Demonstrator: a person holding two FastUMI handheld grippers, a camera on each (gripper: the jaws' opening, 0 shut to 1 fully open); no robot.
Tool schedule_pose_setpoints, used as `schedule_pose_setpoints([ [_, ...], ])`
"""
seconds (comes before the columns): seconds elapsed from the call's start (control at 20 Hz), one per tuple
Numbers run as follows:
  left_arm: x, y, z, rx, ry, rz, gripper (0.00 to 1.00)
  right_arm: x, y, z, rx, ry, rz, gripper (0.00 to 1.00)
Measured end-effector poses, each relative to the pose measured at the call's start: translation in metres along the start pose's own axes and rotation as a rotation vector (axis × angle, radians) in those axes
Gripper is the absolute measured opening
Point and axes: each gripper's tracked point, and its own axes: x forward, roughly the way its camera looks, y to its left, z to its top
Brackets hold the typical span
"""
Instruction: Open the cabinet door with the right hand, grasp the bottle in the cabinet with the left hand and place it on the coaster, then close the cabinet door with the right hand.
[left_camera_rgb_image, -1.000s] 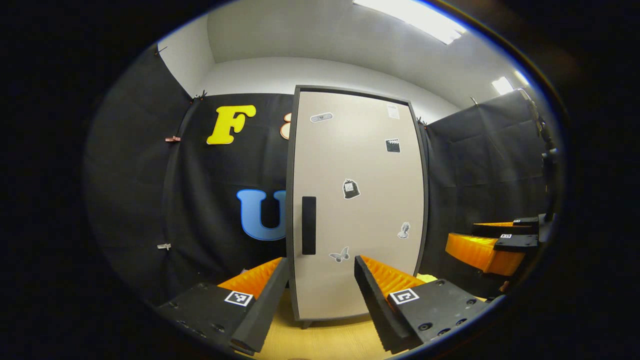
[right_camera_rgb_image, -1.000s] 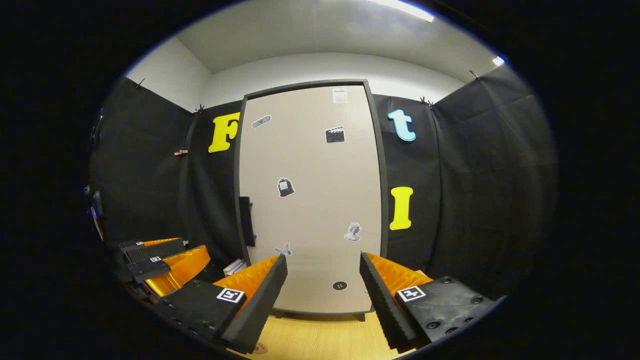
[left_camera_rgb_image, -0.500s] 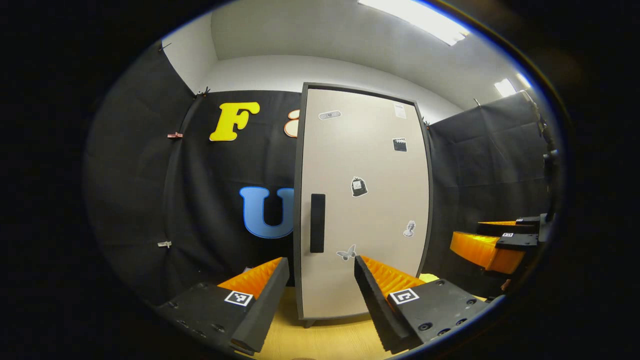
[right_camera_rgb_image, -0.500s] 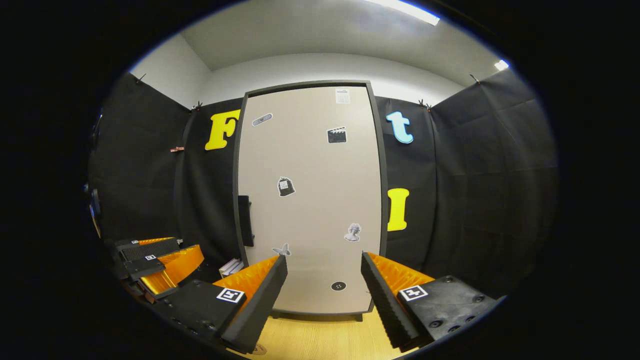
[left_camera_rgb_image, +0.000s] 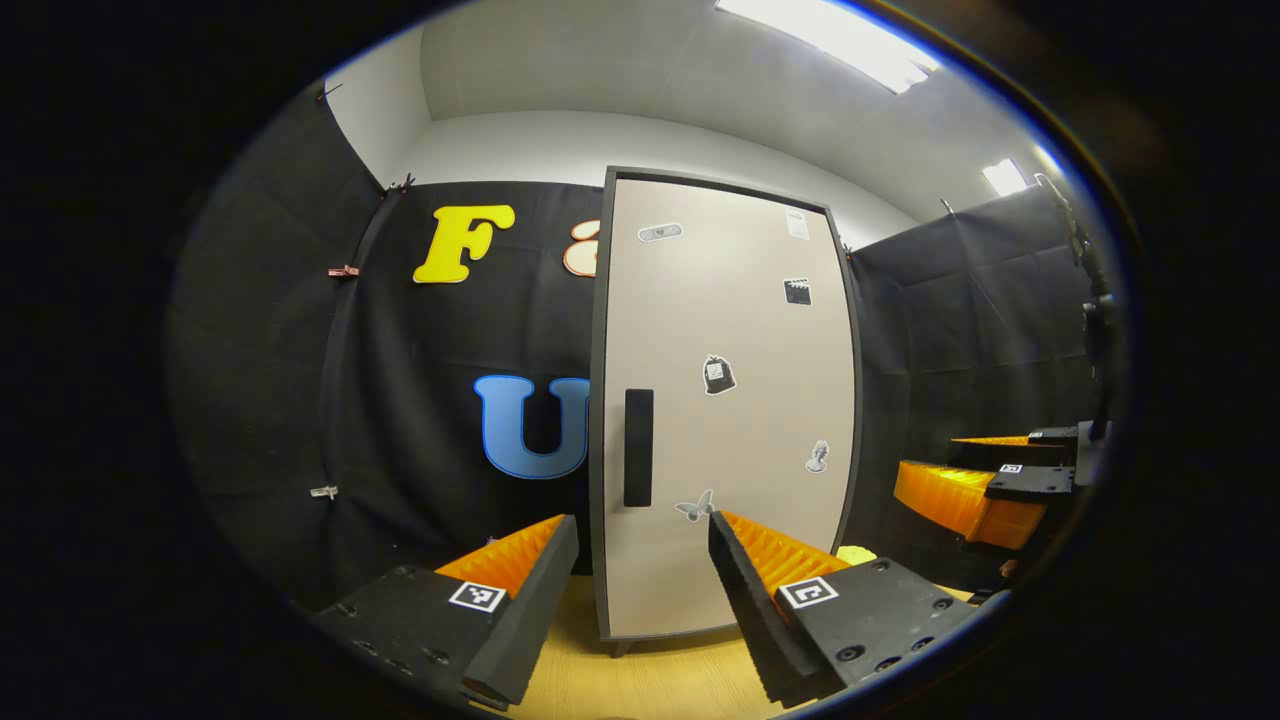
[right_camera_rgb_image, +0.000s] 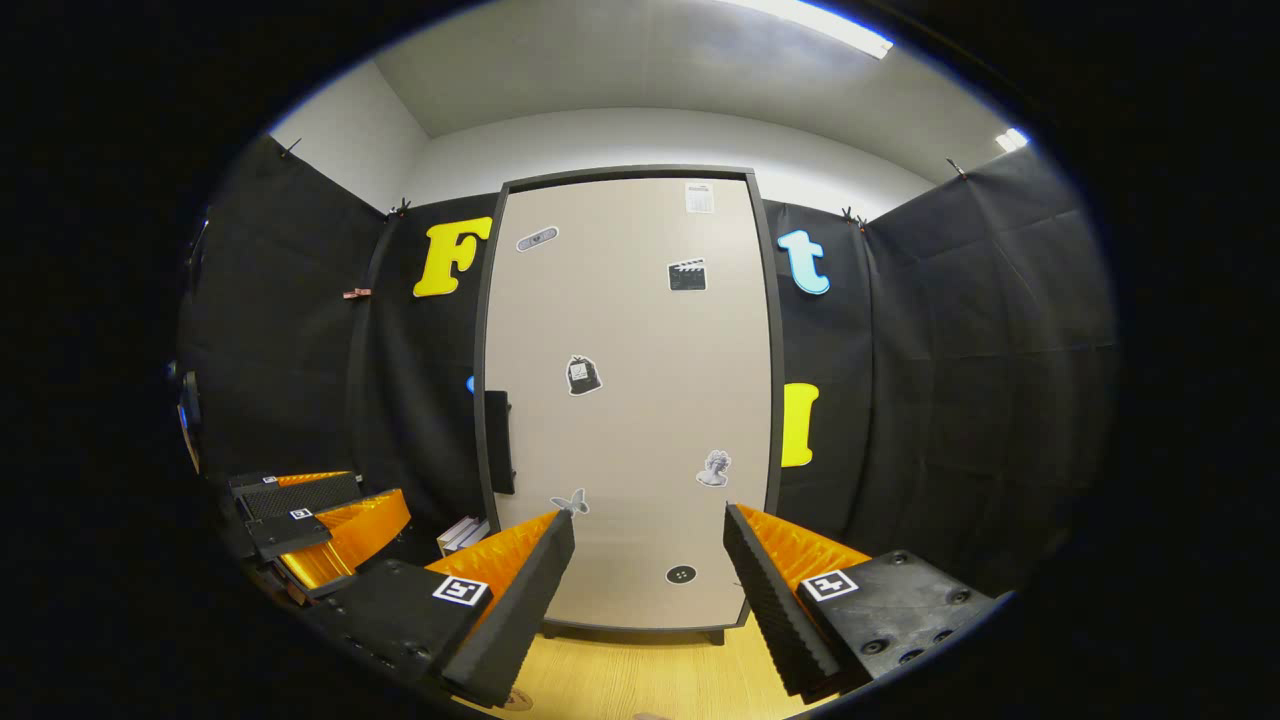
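A tall beige cabinet door (left_camera_rgb_image: 730, 400) in a dark frame stands shut in front of me, with several stickers on it. Its black vertical handle (left_camera_rgb_image: 638, 447) is on the door's left edge. My left gripper (left_camera_rgb_image: 640, 565) is open, short of the door, with the handle just above the gap. In the right gripper view the same door (right_camera_rgb_image: 630, 400) and its handle (right_camera_rgb_image: 498, 442) face me. My right gripper (right_camera_rgb_image: 645, 570) is open in front of the door's lower part, not touching it. The bottle is hidden behind the shut door.
The cabinet stands on a light wooden table (left_camera_rgb_image: 640, 680). A pale yellow object (left_camera_rgb_image: 855, 553) lies to the right of the cabinet's foot. A small white stack (right_camera_rgb_image: 462, 533) lies to the left of the cabinet. Black cloth walls close in the booth.
Both grippers have drifted slightly; the cabinet sits a little farther right in both views. Both grippers stay open and the door stays shut.
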Motion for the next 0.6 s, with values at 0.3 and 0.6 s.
schedule_pose_setpoints([
  [0.3,-0.006,0.005,0.006,0.004,0.006,0.015,0.84,0.01,0.019,0.0,0.017,0.004,0.026,0.98],
  [0.6,-0.013,0.019,0.013,0.028,0.003,0.079,0.84,0.037,0.068,-0.01,0.047,0.027,0.113,0.98],
])
